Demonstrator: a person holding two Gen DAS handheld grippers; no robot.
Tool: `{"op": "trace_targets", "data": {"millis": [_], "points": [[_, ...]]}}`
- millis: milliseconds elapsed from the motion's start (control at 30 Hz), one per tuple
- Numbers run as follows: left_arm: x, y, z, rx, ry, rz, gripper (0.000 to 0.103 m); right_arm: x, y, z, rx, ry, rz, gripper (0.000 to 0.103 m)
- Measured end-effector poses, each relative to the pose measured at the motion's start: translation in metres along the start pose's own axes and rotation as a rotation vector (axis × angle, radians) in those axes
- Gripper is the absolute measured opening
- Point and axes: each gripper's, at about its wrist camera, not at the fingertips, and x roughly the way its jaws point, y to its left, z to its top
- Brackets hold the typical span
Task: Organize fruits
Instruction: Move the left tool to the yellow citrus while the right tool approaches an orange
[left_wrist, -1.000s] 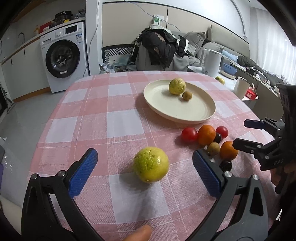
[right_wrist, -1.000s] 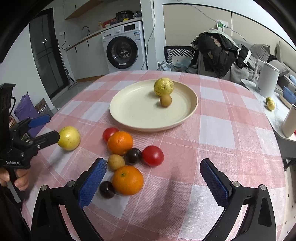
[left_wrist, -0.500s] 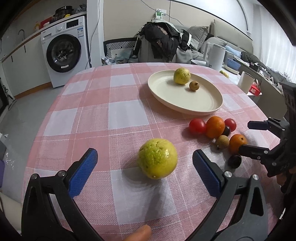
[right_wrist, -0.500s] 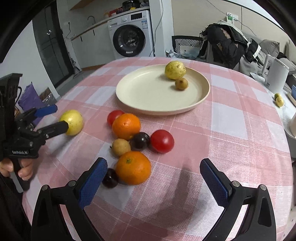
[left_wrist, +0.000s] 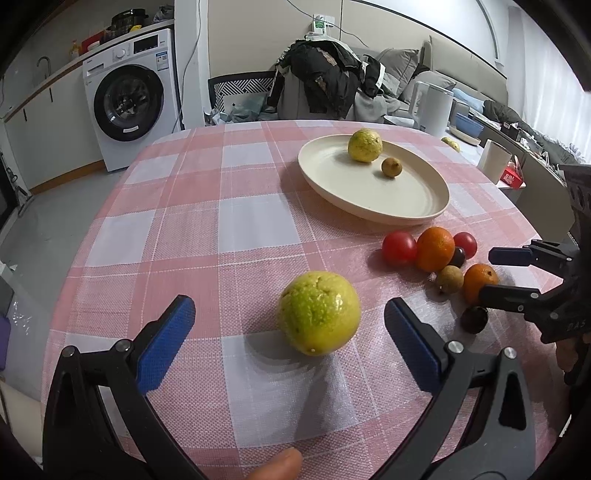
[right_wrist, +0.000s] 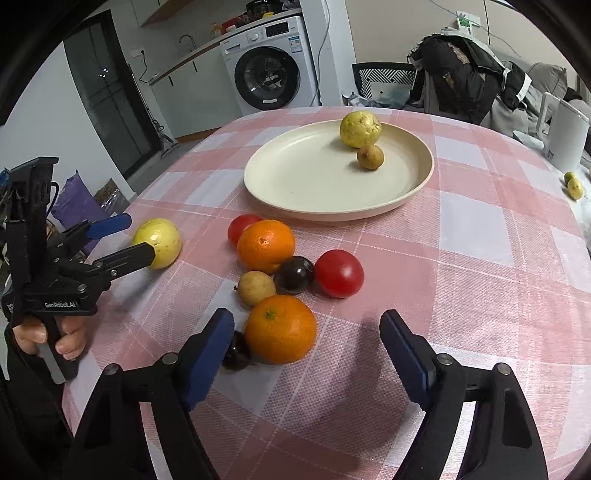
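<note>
Item: left gripper (left_wrist: 288, 332), jaws spread around yellow-green fruit (left_wrist: 319, 312) untouched; right gripper (right_wrist: 306, 350), jaws just closing, not yet pinching near orange (right_wrist: 280, 328); both destined for plate (right_wrist: 295, 192) at 12 o'clock.

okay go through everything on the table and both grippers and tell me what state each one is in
left gripper: open, jaws either side of the big yellow-green fruit, not pressing it
right gripper: open, jaws just closing in, near orange between them, not gripped
plate: holds a yellow fruit and a small brown fruit
two tomatoes, far orange, small brown and dark fruits: loose on the tablecloth
</note>
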Motion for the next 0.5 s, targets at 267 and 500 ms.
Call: {"op": "trace_targets", "data": {"millis": [267, 500], "points": [[0.007, 0.003, -0.001, -0.008, 0.024, 0.010, 0.102, 0.000, -0.001, 0.000, 0.013, -0.006, 0.005, 0.076], [0.012, 0.004, -0.003, -0.013, 0.040, 0.009, 0.102, 0.000, -0.003, 0.000, 0.014, -0.003, 0.011, 0.072]]}}
